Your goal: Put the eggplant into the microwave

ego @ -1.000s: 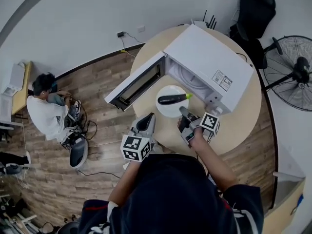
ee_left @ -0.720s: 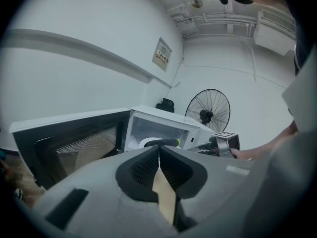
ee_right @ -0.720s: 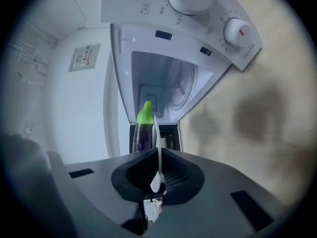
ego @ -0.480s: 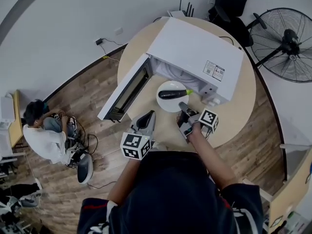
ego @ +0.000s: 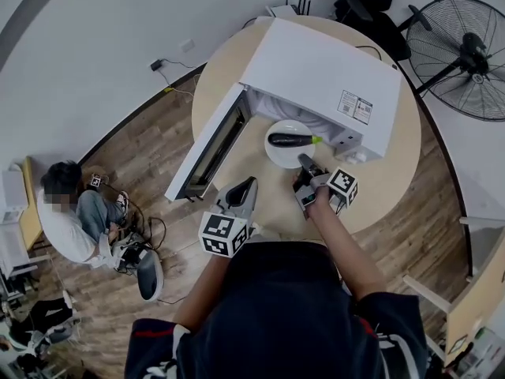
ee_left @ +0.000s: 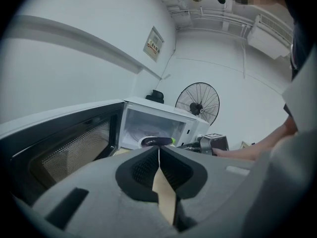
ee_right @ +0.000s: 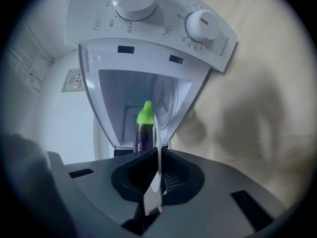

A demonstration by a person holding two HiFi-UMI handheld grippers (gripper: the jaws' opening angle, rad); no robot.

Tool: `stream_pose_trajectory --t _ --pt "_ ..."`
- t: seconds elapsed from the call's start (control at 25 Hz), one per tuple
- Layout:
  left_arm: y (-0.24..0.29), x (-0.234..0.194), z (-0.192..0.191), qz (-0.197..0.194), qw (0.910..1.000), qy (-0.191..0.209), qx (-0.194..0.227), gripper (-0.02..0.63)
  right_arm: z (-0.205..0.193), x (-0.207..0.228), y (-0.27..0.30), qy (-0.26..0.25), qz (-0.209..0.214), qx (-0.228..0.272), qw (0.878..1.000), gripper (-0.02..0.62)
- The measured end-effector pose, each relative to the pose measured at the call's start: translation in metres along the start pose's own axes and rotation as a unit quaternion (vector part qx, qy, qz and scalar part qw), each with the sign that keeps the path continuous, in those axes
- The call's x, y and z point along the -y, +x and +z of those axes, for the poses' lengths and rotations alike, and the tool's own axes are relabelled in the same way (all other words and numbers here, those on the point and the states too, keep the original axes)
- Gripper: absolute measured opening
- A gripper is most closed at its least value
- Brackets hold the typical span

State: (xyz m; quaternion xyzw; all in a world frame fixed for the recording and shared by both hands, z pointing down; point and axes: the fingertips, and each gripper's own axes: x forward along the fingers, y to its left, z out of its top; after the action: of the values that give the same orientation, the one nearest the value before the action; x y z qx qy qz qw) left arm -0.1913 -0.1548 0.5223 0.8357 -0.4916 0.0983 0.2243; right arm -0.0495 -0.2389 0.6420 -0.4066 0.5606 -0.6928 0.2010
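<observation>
The microwave (ego: 319, 69) sits on the far half of the table (ego: 387, 188), door (ego: 211, 144) swung out to my left. The plate (ego: 280, 158) lies at the cavity's mouth with the eggplant (ego: 290, 140) crosswise on it. My right gripper (ego: 303, 163) is just before the plate, fingers closed on its near rim; my left gripper (ego: 249, 183) is left of it, before the door, near the table's front edge.

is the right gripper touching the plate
Touching. The right gripper view shows the right gripper with jaws shut on the thin white rim of the plate.
</observation>
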Motion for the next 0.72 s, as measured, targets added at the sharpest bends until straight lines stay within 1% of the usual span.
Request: stream_pose_trajectory --t 0.24,0.48,0.72 --pt "0.005 0.0 -0.007 -0.015 0.9998 0.004 -0.015 0.021 0.01 0.011 0.011 0.024 -0.003 0.036 0.999 0.02" --pt "0.007 -0.002 -0.014 -0.023 0.9993 0.006 -0.029 0.021 0.021 0.024 0.02 0.029 -0.01 0.063 0.998 0.021" --pt "0.008 -0.008 -0.018 -0.02 0.9992 0.002 -0.034 0.021 0.029 0.032 0.029 0.028 -0.022 0.076 0.996 0.021"
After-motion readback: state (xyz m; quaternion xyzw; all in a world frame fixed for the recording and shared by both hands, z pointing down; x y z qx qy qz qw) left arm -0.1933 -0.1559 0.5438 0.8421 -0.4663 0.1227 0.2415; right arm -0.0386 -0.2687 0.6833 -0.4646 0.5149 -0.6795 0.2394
